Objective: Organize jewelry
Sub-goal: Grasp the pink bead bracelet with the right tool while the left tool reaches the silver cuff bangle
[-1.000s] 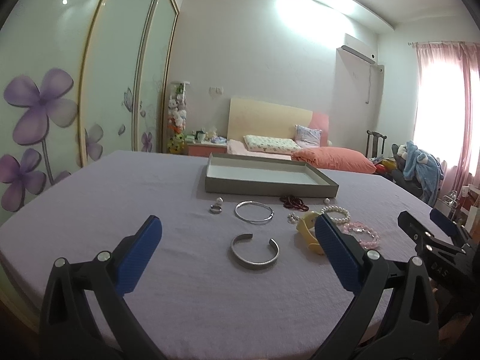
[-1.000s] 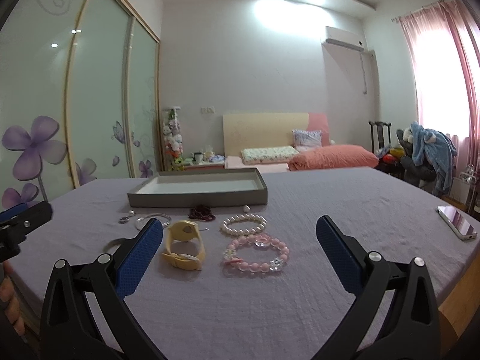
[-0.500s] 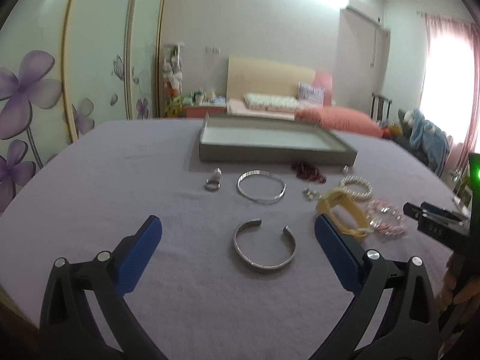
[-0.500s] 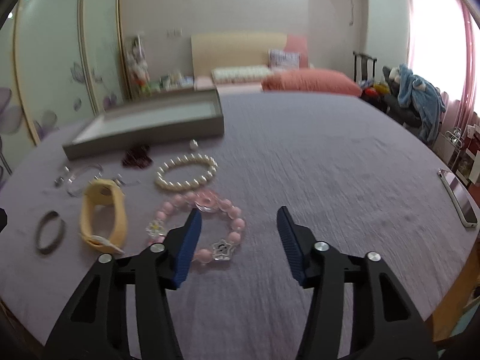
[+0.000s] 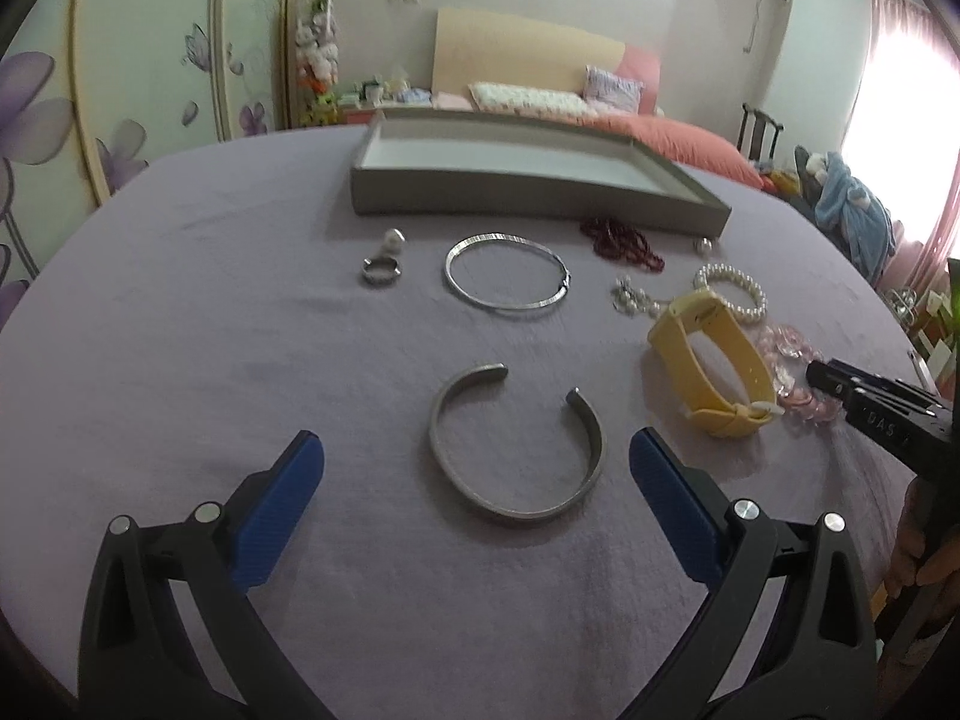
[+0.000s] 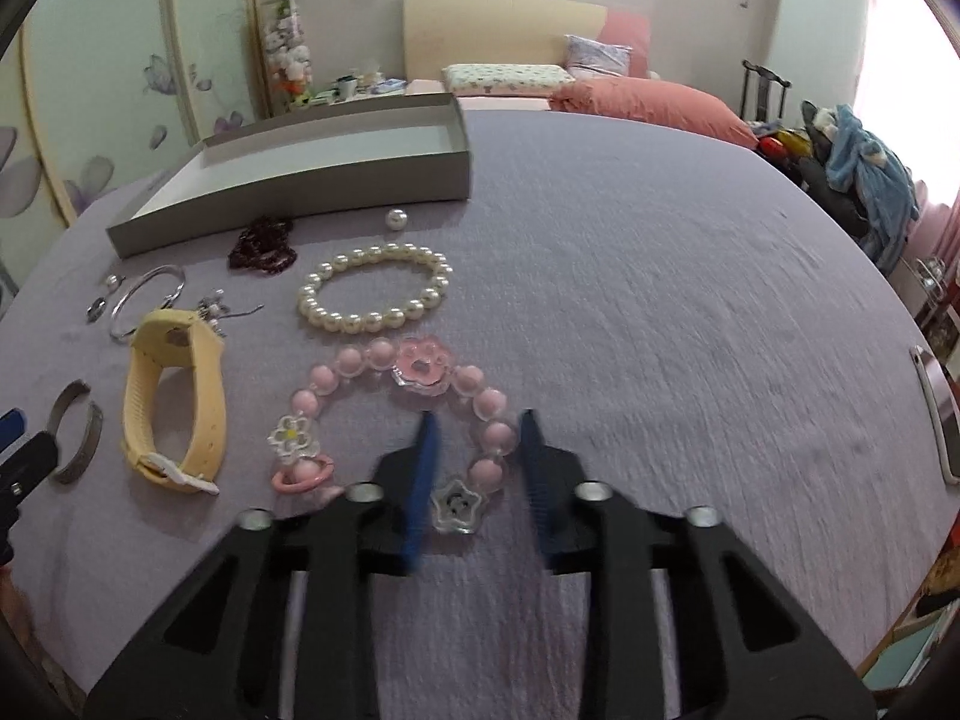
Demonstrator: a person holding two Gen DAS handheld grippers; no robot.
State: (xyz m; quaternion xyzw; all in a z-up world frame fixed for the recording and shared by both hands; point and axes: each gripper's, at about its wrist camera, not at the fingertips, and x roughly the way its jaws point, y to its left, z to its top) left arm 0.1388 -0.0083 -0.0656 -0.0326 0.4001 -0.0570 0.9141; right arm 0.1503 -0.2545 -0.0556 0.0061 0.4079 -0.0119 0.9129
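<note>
A grey tray sits at the far side of the purple bedspread; it also shows in the right wrist view. My left gripper is open, its blue pads either side of a silver cuff bracelet just ahead. My right gripper is narrowed but open, its pads straddling the near beads of a pink bead bracelet. A yellow band, pearl bracelet, silver bangle, dark red beads and ring lie around.
A phone lies near the bedspread's right edge. A loose pearl rests by the tray. Small earrings lie between bangle and yellow band. The bed's edge curves close in front of both grippers.
Both grippers have moved forward and down towards the jewelry. The right gripper has narrowed from wide open and now straddles the pink bracelet. The left gripper stays wide open.
</note>
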